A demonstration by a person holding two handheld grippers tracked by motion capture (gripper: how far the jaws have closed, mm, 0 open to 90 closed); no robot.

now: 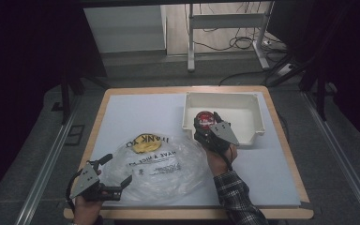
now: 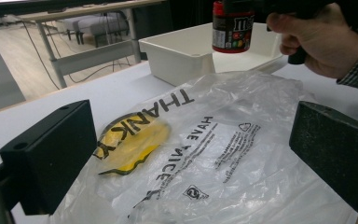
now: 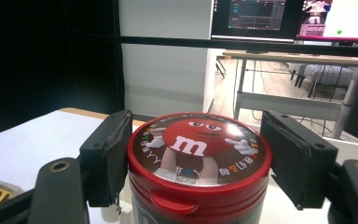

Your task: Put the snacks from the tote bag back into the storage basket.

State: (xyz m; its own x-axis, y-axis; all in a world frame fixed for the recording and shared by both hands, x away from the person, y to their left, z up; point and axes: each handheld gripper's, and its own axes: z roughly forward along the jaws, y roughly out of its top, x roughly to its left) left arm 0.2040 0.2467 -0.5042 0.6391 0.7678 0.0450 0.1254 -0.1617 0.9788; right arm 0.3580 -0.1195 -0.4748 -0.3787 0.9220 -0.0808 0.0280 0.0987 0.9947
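At the lower left of the high view, the left tool rests with jaws spread wide at the edge of a clear plastic bag on the worktop. Farther up, right of centre, the right tool grips a red-lidded candy jar — held over the near left corner of a white bin.

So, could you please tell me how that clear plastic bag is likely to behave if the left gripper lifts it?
The plastic bag looks thin and crinkled, so it would probably sag and flop. Its glossy film may slip between the fingers.
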